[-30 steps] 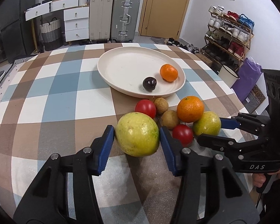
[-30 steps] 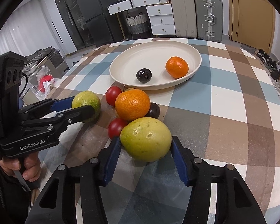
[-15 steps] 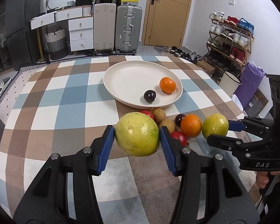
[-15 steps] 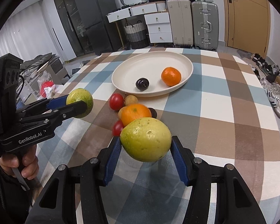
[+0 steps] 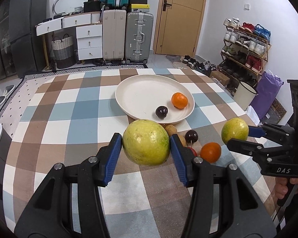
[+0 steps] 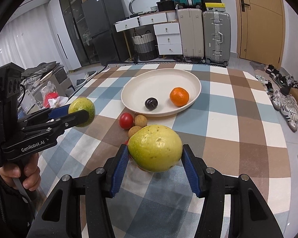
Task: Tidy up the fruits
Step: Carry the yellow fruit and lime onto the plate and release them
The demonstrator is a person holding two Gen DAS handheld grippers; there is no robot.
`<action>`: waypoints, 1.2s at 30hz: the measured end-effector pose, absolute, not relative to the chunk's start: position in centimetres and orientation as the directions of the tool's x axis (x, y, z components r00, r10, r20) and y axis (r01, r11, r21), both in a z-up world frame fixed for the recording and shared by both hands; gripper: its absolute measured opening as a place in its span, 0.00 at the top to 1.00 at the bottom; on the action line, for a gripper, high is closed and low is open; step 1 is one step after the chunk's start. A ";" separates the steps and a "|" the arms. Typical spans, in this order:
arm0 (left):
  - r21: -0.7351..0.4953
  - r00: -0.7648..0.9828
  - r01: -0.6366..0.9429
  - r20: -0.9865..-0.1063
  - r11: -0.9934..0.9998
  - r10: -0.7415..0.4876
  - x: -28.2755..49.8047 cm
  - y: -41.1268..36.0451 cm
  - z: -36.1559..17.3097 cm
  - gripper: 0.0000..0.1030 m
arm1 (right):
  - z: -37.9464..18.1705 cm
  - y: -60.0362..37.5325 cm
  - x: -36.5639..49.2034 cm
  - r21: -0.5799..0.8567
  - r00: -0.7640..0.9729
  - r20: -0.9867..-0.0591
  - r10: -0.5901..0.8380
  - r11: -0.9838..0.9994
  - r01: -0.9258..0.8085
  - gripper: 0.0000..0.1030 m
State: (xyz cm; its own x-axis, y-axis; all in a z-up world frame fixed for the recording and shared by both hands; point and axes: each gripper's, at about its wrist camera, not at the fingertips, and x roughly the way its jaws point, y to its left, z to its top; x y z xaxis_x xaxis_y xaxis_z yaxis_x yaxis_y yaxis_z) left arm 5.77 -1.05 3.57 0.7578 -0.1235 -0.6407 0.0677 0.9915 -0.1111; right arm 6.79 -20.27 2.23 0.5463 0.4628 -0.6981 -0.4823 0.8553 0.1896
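Two large yellow-green round fruits are up in the air, one in each gripper, above the table with its brown, blue and white checked cloth. The left gripper has its blue-padded fingers partly open and clamped on the sides of the first yellow-green fruit, whose skin is speckled and greener on one flank. The right gripper grips the second yellow-green fruit the same way; this one is paler, with small brown flecks and a scarred spot on top. From each wrist camera the other gripper shows off to the side with its fruit clear of the cloth: the right one in the left view, the left one in the right view, with a hand on its handle.

Beyond the fingers of both grippers sits one wide cream-coloured shallow plate, holding two things: one small orange tangerine and one dark purple round fruit, near each other on its nearer side.

Between the plate and the fingers lies a loose cluster on the cloth. I count one more orange tangerine, one more dark purple fruit with a thin stem, two small tan-brown round fruits, and one red tomato. A second bit of red peeks from behind the left fingers; what it is I cannot tell.
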 end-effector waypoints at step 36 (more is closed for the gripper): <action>-0.096 0.789 0.003 -0.611 0.995 -0.061 14.7 0.4 5.8 0.54 | 5.3 -19.3 15.4 0.177 0.599 -0.651 0.467 0.860 -0.479 0.47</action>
State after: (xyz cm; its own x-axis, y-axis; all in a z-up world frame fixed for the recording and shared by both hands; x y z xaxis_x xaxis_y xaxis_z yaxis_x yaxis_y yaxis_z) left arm 14.73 0.35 5.81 0.7891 -0.0612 -0.6112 0.0029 0.9954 -0.0960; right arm 15.35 -19.33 5.28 0.5986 0.4672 -0.6507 -0.4791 0.8598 0.1765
